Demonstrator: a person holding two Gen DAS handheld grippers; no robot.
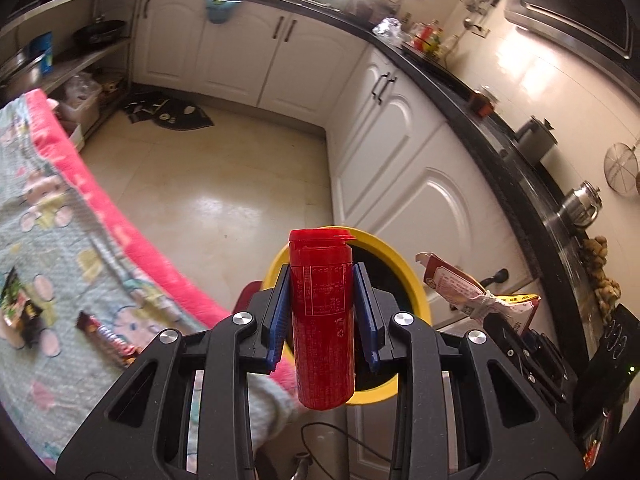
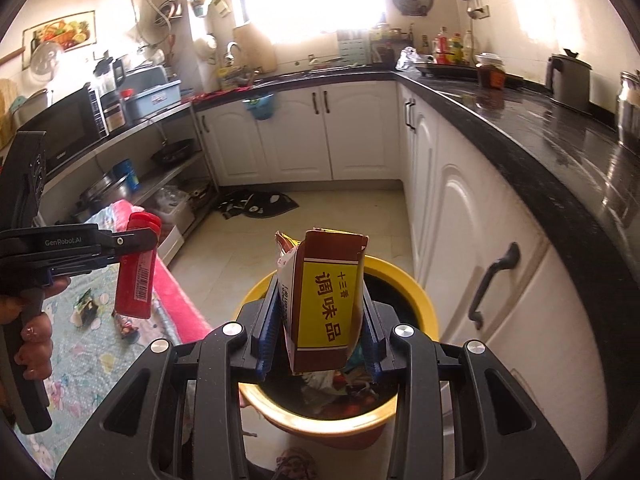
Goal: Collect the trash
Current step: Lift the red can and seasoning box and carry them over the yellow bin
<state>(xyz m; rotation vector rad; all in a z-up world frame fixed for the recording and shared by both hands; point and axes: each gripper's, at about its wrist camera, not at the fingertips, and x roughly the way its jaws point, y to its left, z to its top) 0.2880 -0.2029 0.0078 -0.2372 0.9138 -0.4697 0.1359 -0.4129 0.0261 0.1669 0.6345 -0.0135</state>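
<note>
A round bin with a bright yellow rim and an orange-red outer wall stands on the pale floor tiles, just beside the white cabinets; it is lined with a dark bag and holds a jumble of crumpled wrappers low inside. The right claw hangs over the bin's mouth, its blue ribbed pads pressed on a torn-open carton, a flat cardboard box with brown ends, a yellow panel of red characters and a ragged inner pouch sticking out at the top. The left claw is clamped on a bottle, a smooth red plastic cylinder with a flip cap and fine white print, held upright; in the left wrist view it sits in front of the bin's near rim, and in the right wrist view it shows to the left of the bin, above the pink edge of the cloth. The desk on the left is covered by this soft cloth, pale green with cartoon figures and a fuzzy pink border. On it lie a glossy red-brown wrapper, long and narrow, and a crinkled dark packet near the edge of the view
</note>
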